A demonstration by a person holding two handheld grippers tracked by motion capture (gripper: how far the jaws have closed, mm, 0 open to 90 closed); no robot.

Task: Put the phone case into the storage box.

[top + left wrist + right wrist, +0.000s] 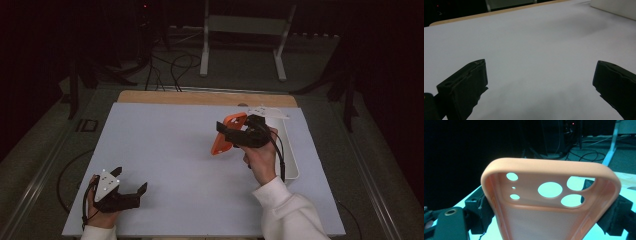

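— Left gripper (131,192) first, since it's nearest: what's it doing?

— Sitting low at the near left corner of the table (165,150), held in the person's left hand (100,212). Its jaws stand wide apart with nothing between them; the left gripper view looks out past them over bare white tabletop (536,50).

— And the right gripper (226,134)?

— Farther in and to the right, lifted above the table in the right hand (262,157), white sleeve (287,210) behind it. Its jaws are closed on an orange phone case (227,132), pinching it across its width, one jaw on each long side.

— How does the case sit?

— Tilted, clear of the tabletop, its top end pointing up and away from the person. In the right gripper view, the phone case (549,202) shows its hollow inner side, with round camera cutouts (550,189) near the top edge.

— Anything beside it?

— A white tray (291,150) lies along the right edge of the table, just beside the right hand. I can't tell what's in it.

— Beyond that?

— The wooden far edge (200,97) of the table, then a dark floor with black cables (175,67) and the legs of a white stand (245,30).
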